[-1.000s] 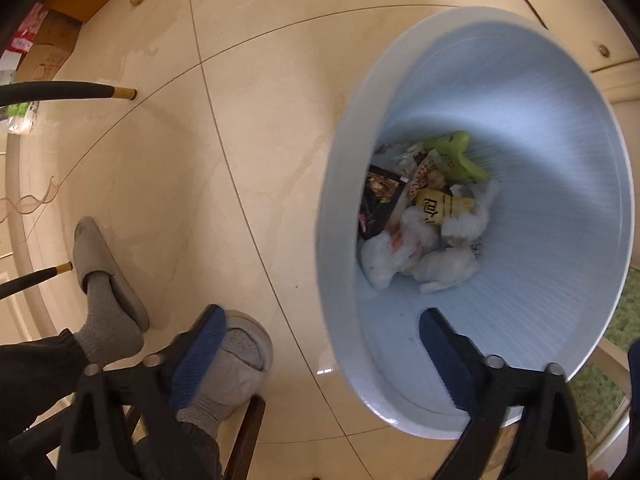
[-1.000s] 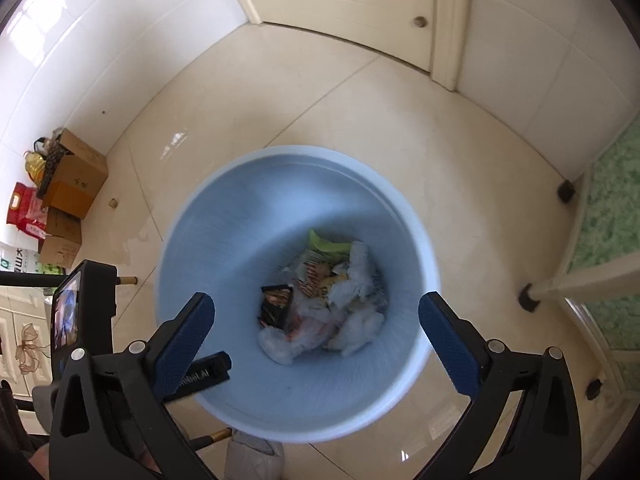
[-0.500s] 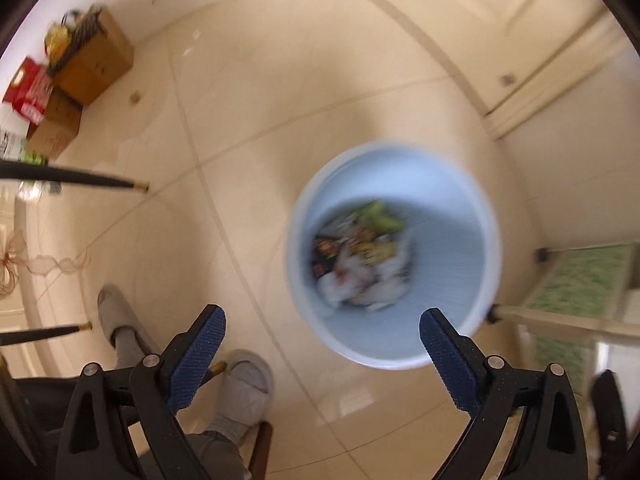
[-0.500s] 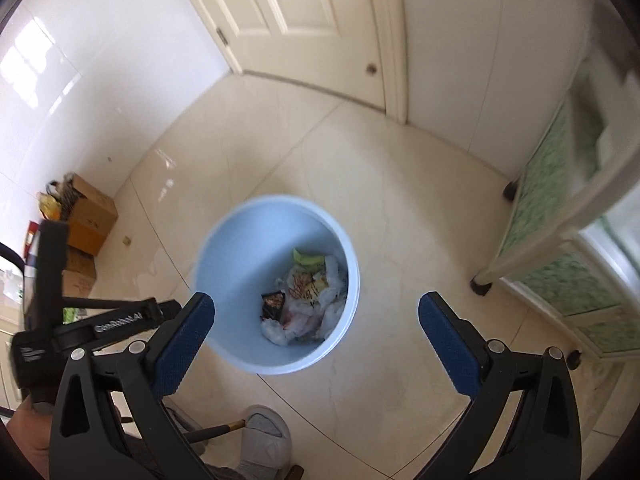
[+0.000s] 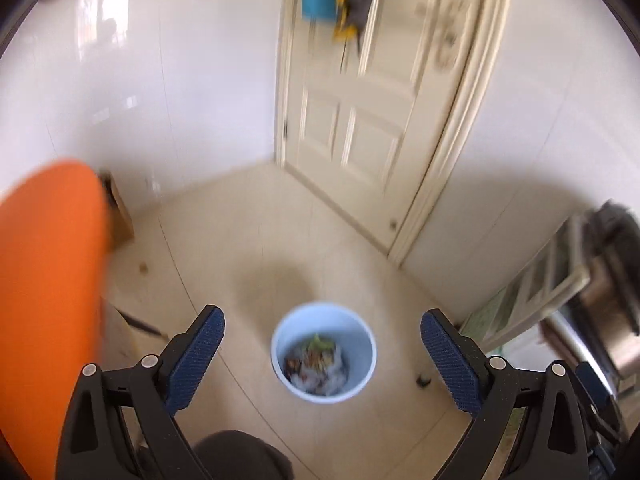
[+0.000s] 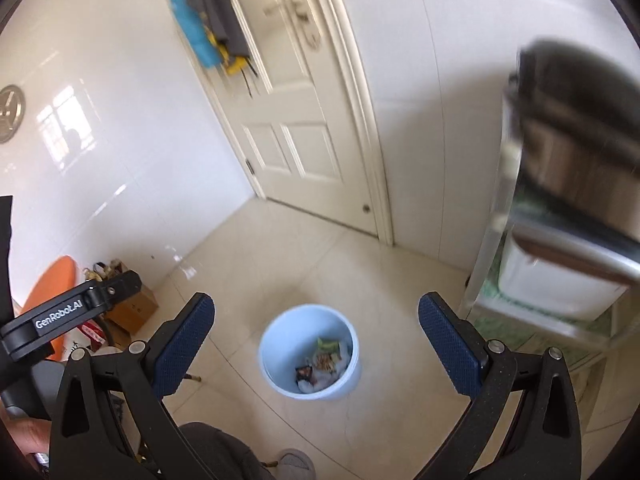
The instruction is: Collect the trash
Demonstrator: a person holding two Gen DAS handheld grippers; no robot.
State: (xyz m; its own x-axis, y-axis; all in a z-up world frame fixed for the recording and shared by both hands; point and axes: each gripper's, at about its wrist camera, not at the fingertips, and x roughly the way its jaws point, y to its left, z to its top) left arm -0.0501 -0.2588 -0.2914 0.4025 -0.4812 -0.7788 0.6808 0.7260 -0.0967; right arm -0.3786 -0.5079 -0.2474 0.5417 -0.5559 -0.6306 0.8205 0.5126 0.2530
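Both the left gripper (image 5: 322, 354) and the right gripper (image 6: 316, 342) hang with jaws wide apart and empty, the pale blue trash bin (image 6: 309, 354) of wrappers (image 6: 326, 362) on the floor below and between them, so I'd look elsewhere for fresh litter before reaching.

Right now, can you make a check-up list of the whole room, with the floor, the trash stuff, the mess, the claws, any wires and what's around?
Surface: cream tiled floor, glossy.
Job's things: blue bin upright on the floor, wrappers and white scraps inside.
Clutter: cardboard boxes by the wall; orange rounded object, blurred.
Claws: left claw open, empty; right claw open, empty.
Cables: nothing seen.
Surroundings: closed white door with clothes hanging; metal shelf rack at right.
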